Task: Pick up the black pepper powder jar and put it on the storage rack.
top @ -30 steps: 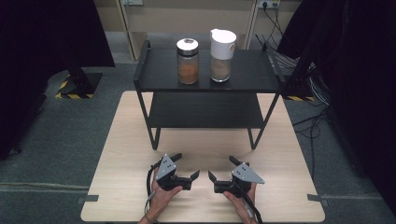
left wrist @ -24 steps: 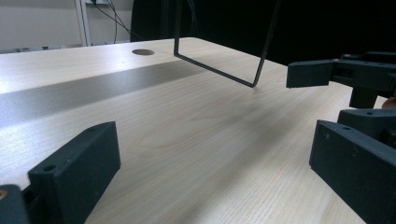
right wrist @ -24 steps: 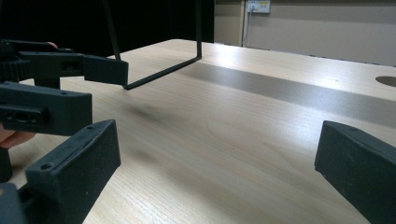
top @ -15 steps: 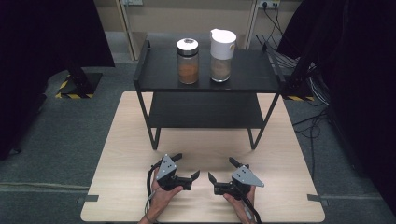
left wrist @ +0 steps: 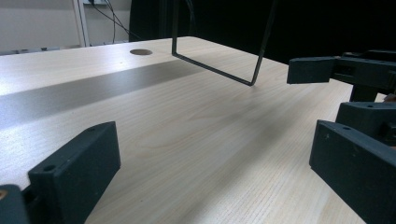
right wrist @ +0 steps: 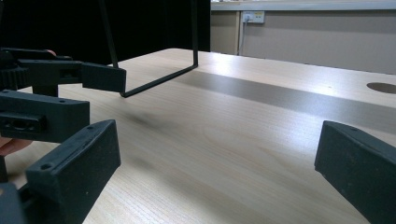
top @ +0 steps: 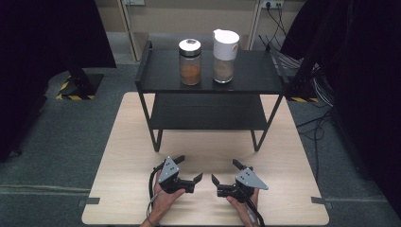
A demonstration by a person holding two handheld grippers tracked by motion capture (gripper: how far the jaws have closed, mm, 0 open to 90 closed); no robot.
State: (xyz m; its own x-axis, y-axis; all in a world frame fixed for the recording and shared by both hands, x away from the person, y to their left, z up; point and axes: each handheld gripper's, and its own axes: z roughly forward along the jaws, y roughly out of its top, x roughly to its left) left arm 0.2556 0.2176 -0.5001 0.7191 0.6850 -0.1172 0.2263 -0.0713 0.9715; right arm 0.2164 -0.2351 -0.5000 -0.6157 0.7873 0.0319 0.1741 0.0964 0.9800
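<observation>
On the top shelf of the black rack (top: 250, 75) two jars stand upright side by side, one silver-capped (top: 190, 62), one white-lidded (top: 225, 56), while near the surface's (top: 283, 156) front edge the left tool (top: 191, 169) and right tool (top: 224, 172) face each other, both spread wide, holding nothing.

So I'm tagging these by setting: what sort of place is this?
Probably a lab or recording room: black curtains around a lone wooden table, loose cables on the carpet, hazard-striped stand base.
</observation>
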